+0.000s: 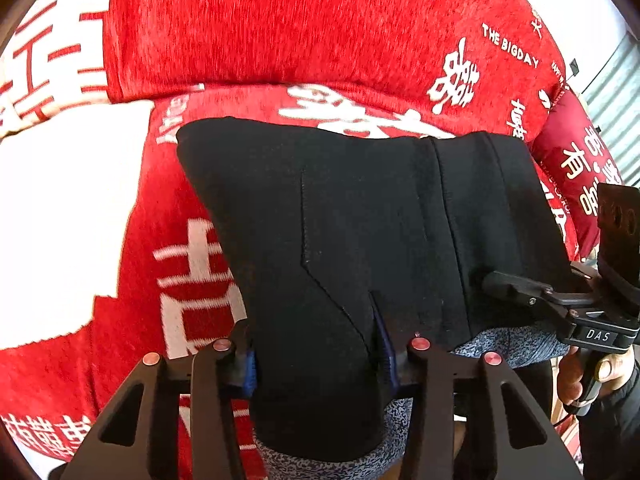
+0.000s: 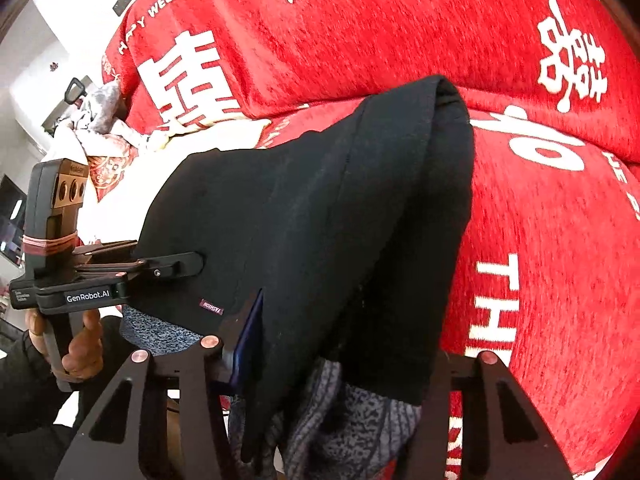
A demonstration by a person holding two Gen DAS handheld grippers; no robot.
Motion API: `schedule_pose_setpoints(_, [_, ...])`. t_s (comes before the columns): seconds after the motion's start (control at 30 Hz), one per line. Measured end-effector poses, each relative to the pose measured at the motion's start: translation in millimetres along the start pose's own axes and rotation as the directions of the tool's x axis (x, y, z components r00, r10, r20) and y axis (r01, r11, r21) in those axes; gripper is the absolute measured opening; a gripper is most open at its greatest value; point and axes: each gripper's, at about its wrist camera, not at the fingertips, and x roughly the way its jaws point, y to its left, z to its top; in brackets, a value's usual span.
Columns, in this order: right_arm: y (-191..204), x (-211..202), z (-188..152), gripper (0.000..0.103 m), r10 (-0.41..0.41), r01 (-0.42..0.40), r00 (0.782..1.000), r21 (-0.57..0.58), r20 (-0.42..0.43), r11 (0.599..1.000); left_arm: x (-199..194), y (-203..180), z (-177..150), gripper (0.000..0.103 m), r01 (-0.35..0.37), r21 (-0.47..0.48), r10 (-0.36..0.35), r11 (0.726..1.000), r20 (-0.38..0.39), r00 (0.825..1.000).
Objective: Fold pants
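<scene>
Left wrist view: black pants are pinched by the left tool and right tool above a red blanket.

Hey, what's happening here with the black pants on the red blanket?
A person is folding black pants over a red blanket printed with white characters. Each hand works one hand-held gripper. The left hand-held gripper and the right hand-held gripper are both clamped on the near edge of the pants, where the grey lining shows. The far end hangs folded.
</scene>
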Motion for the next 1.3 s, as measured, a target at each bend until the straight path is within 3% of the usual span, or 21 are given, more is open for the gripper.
schedule_pose_setpoints(0.23, [9.3,-8.8,33.2,0.054,-0.011,0.011,1.000,-0.021,0.028,1.000,-12.5,4.6,31.1,0.046,-0.016,-0.014,0.016,1.000,0.024,1.000])
schedule_pose_setpoints(0.5, [1.7,9.6,68.7,0.054,-0.032,0.031,0.999,-0.019,-0.014,0.999,4.4,13.4,61.0,0.046,-0.046,-0.043,0.046,0.998,-0.013,0.999])
schedule_pose_setpoints(0.87, [-21.5,38.7,87.4,0.054,-0.035,0.037,0.997,0.024,-0.072,0.999,36.9,28.8,81.9,0.046,-0.047,-0.073,0.042,0.996,-0.072,0.997])
schedule_pose_setpoints(1.3, [-38.6,65.9,92.3,0.054,-0.035,0.044,0.991,0.066,-0.128,0.997,61.5,44.5,84.4,0.049,-0.047,-0.106,0.033,0.993,-0.131,0.991])
